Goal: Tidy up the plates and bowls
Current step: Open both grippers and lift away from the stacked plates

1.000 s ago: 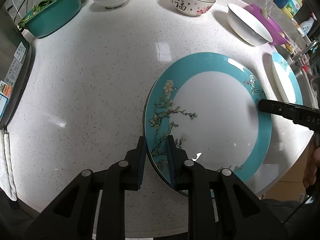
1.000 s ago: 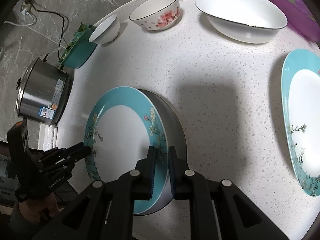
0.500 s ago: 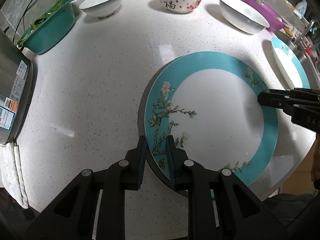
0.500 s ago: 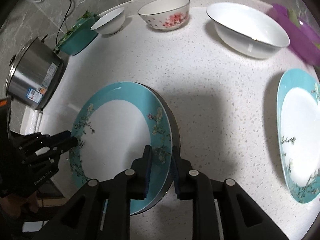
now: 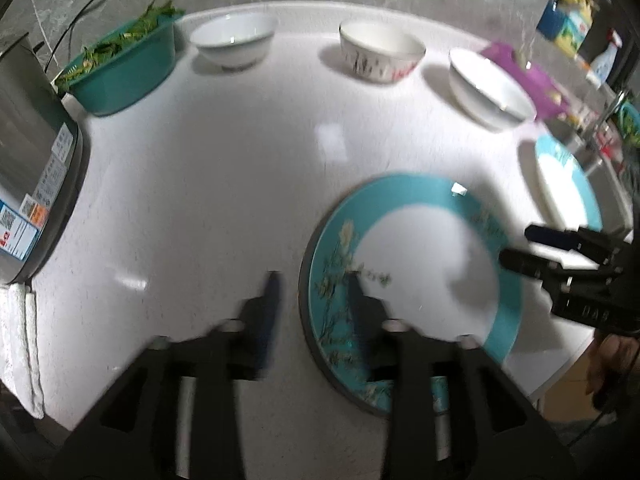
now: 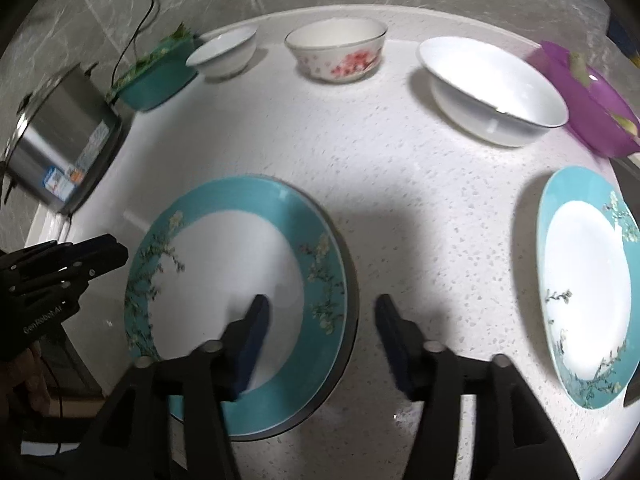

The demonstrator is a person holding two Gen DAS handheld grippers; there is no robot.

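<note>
Left wrist view: left gripper (image 5: pixel 312 286) wide open, straddling near rim of teal plate (image 5: pixel 416 276) lying flat on counter (image 5: pixel 224 184)

Right wrist view: right gripper (image 6: pixel 320 312) wide open astride opposite rim; second plate (image 6: pixel 588 288) well apart. Risk: finger catches rim, plate slides toward counter edge

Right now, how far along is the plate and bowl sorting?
Done: one teal plate sits stacked on another. In hand: nothing; left gripper and right gripper are both open. Left: the lone teal plate and three separate bowls: small white, floral, large white.
</note>
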